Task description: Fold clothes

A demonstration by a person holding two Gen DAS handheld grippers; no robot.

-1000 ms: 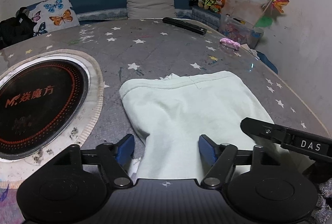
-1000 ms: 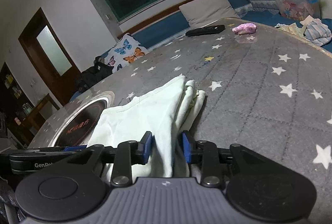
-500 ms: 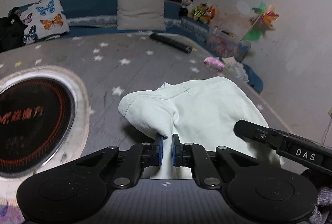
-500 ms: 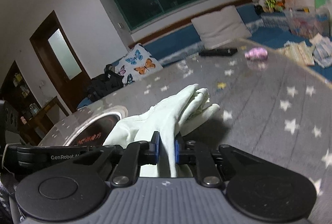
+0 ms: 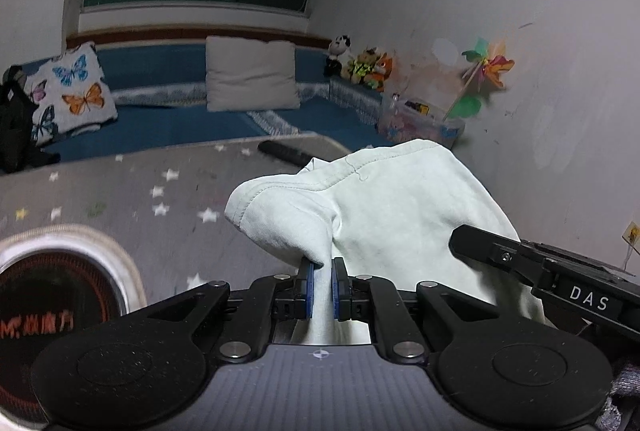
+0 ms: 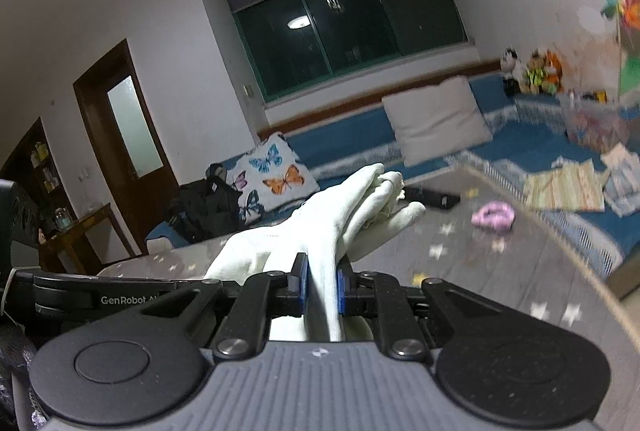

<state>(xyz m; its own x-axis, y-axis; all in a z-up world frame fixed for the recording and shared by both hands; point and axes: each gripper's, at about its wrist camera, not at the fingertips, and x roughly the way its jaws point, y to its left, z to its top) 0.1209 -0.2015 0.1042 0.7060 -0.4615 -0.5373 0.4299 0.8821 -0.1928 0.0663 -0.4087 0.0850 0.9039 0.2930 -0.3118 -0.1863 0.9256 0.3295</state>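
A folded pale green garment (image 5: 384, 207) hangs lifted above the grey star-print table (image 5: 168, 199). My left gripper (image 5: 321, 287) is shut on its near left edge. My right gripper (image 6: 320, 285) is shut on its near right edge; the garment (image 6: 340, 219) bunches forward from the jaws. The right gripper's body (image 5: 560, 283) shows at the right of the left wrist view, and the left gripper's body (image 6: 100, 297) at the left of the right wrist view.
A round induction cooktop (image 5: 48, 299) is set in the table at the left. A black remote (image 5: 284, 153) and a pink item (image 6: 494, 215) lie at the table's far side. A blue bench with cushions (image 5: 250, 79) and toys runs behind.
Both grippers closed on the garment's near edge and lifted it off the table; both views tilted upward toward the window and bench.
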